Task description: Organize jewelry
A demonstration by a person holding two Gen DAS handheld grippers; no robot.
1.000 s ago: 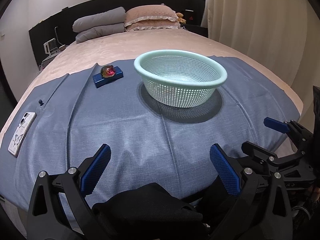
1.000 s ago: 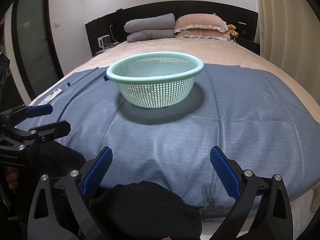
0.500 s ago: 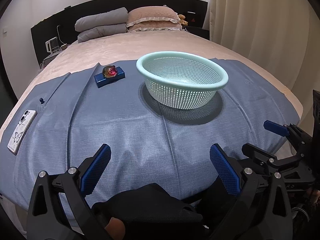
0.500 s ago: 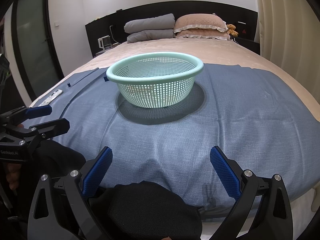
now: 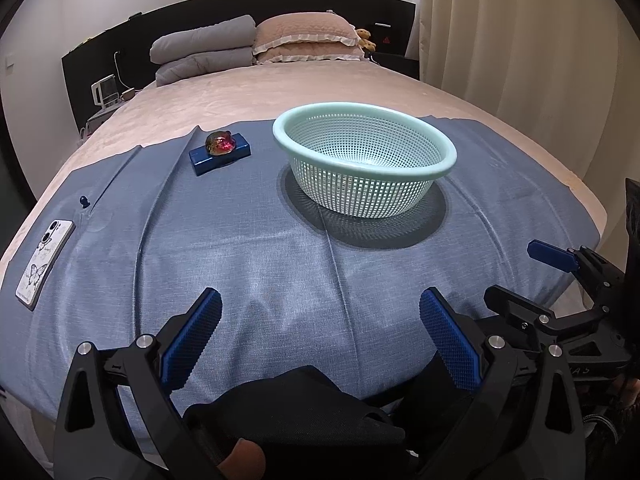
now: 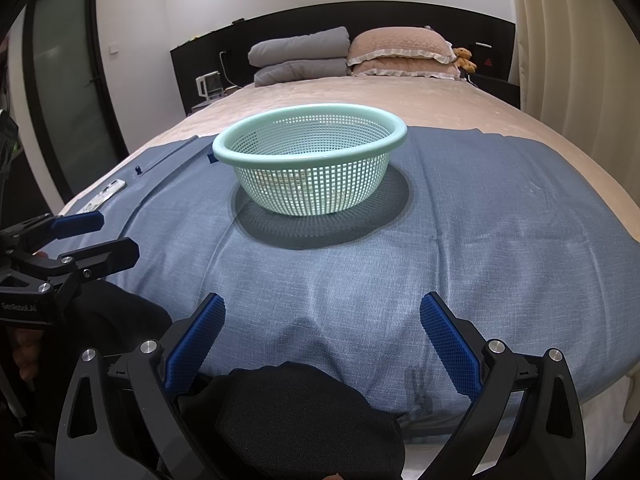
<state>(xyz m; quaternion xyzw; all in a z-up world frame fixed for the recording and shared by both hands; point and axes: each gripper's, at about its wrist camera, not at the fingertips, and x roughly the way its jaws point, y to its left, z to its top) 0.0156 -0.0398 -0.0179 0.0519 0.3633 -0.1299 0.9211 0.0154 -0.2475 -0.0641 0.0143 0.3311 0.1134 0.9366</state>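
One jewel piece (image 5: 220,143), red-amber, on blue box (image 5: 219,153), well ahead and left of left gripper (image 5: 320,332) fingers. Mint mesh basket (image 5: 364,160) ahead, slightly right; dead ahead of right gripper (image 6: 322,334). Both sets of fingers spread wide, holding nothing, over blue cloth (image 5: 240,248). Phone (image 5: 45,261) far left.

A: How many baskets?
B: One basket (image 5: 364,160). Left of it, one blue box (image 5: 221,155) bearing one gem (image 5: 220,142).
A: Phones?
B: One phone (image 5: 45,262), far left of the basket. Behind it, two pillows (image 5: 304,38) and two blankets (image 5: 204,54).
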